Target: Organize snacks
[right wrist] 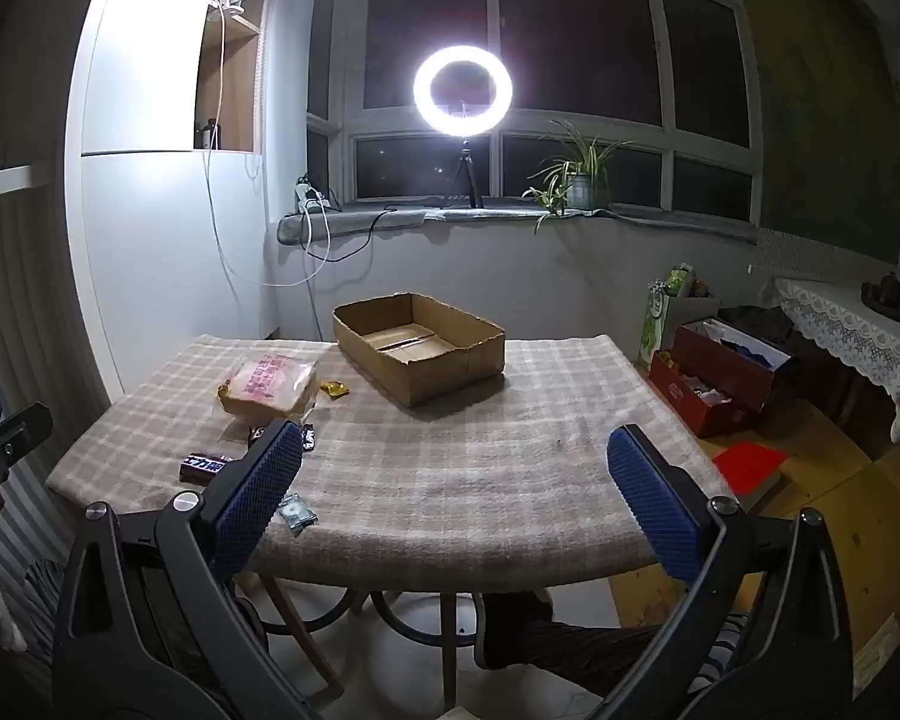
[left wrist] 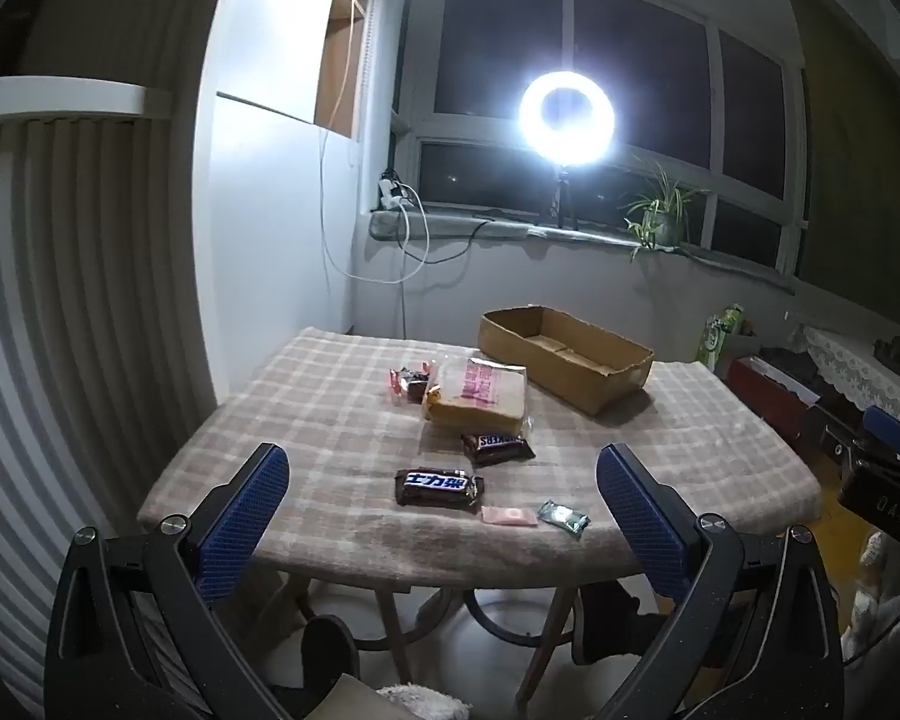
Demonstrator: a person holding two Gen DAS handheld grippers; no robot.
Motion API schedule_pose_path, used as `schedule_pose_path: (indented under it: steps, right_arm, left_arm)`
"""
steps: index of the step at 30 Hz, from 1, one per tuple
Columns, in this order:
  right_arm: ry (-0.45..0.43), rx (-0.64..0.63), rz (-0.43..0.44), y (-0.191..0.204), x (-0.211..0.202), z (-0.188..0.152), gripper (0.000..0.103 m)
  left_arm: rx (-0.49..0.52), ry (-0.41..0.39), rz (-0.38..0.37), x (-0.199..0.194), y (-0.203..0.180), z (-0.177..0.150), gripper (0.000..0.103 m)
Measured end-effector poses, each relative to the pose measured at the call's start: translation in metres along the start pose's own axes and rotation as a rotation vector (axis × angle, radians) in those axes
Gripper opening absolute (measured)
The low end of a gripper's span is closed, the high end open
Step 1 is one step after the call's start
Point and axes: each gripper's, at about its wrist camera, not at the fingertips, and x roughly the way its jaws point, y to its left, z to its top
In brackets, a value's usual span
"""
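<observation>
An empty cardboard box (left wrist: pixel 564 354) stands at the far side of the plaid-covered table (left wrist: pixel 330 420); it also shows in the right wrist view (right wrist: pixel 420 345). Snacks lie on the table: a bagged bread loaf (left wrist: pixel 477 396), two Snickers bars (left wrist: pixel 439 487) (left wrist: pixel 497 447), a red candy (left wrist: pixel 405 383), a pink packet (left wrist: pixel 508 516) and a green packet (left wrist: pixel 564 517). My left gripper (left wrist: pixel 444 504) is open and empty, held above the near table edge. My right gripper (right wrist: pixel 453 492) is open and empty over the table's near right part. The loaf (right wrist: pixel 270 387), a gold candy (right wrist: pixel 335 389) and the green packet (right wrist: pixel 297 513) show at its left.
A lit ring light (right wrist: pixel 463 90) and a potted plant (right wrist: pixel 579 180) stand on the windowsill behind the table. Red boxes (right wrist: pixel 720 384) and a green bag (right wrist: pixel 660 312) sit on the floor at the right. A white cabinet (right wrist: pixel 144 210) stands at the left.
</observation>
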Motion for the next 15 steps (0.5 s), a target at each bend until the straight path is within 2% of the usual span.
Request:
schedule_pose_path:
  steps: [8,15]
  right_arm:
    - [-0.016,0.004,0.000,-0.003,0.000,0.002,0.103]
    - [-0.022,0.004,-0.002,-0.003,-0.002,0.001,0.103]
  left_arm:
    - [-0.005,-0.008,-0.025,-0.001,0.007,0.004,0.102]
    - [0.028,-0.024,-0.008,-0.009,-0.007,0.006,0.102]
